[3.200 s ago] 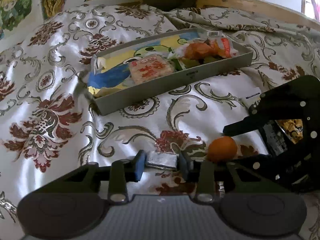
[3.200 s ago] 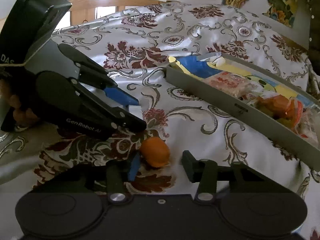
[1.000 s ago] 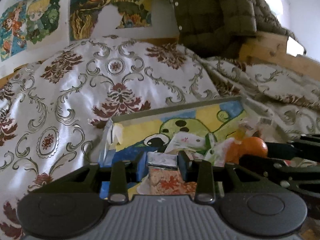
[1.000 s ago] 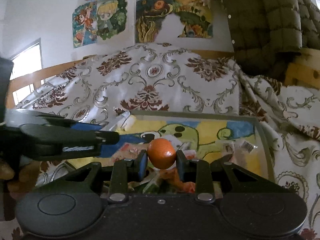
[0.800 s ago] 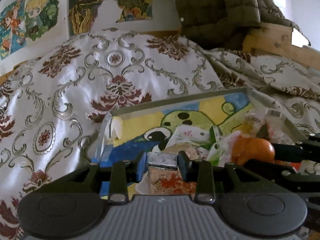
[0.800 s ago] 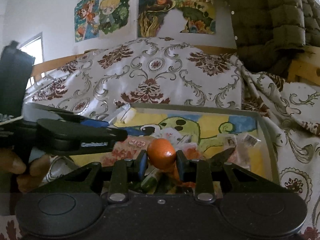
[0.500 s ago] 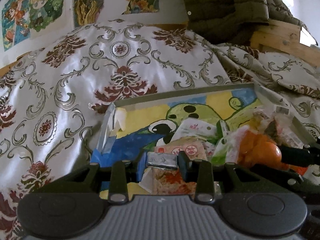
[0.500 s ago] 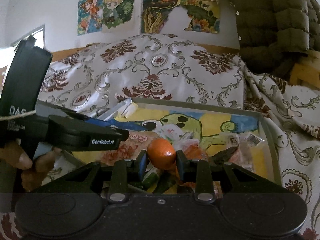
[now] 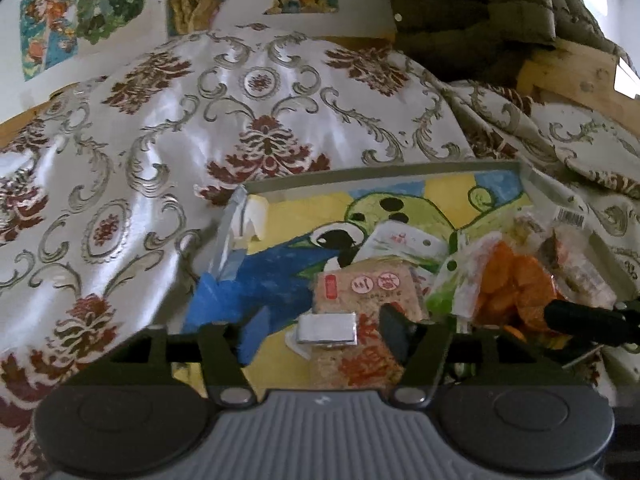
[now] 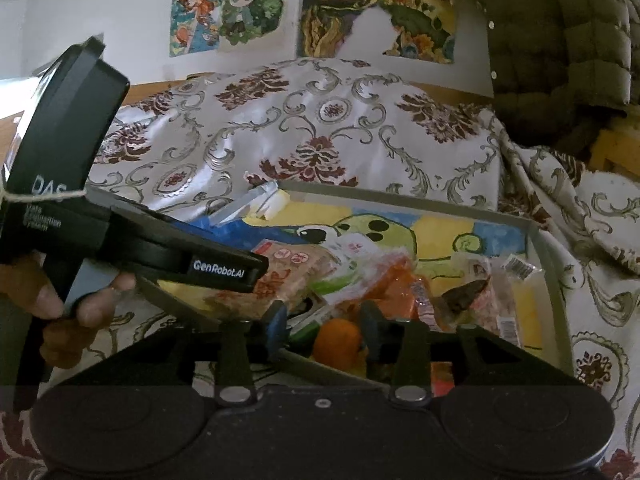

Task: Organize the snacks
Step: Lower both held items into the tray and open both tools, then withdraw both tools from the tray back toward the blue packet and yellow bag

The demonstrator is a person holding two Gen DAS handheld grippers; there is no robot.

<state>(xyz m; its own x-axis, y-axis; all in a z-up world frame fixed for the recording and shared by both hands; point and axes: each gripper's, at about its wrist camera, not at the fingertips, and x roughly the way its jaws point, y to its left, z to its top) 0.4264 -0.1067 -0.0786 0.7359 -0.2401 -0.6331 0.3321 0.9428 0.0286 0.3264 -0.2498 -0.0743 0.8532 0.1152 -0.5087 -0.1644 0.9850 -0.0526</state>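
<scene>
A grey tray (image 9: 380,174) with a cartoon-painted floor lies on the patterned bedspread and holds several wrapped snacks. My left gripper (image 9: 322,326) is open over the tray's near left part; a small silver foil packet (image 9: 327,329) sits loose between its spread fingers, on a pink rice-cracker pack (image 9: 366,292). My right gripper (image 10: 322,326) is open over the tray's (image 10: 558,280) near edge; a small orange (image 10: 336,340) sits between its fingers among the snacks. The left gripper's body (image 10: 168,250) crosses the right wrist view.
An orange snack bag (image 9: 516,284) and clear wrappers fill the tray's right half. The right gripper's finger (image 9: 588,322) reaches in from the right. The bedspread (image 9: 160,152) surrounds the tray. A green quilted jacket (image 10: 560,40) hangs at the back right.
Both grippers have lowered into the tray and opened. The foil packet and the orange, held shut before, now rest loose between the spread fingers.
</scene>
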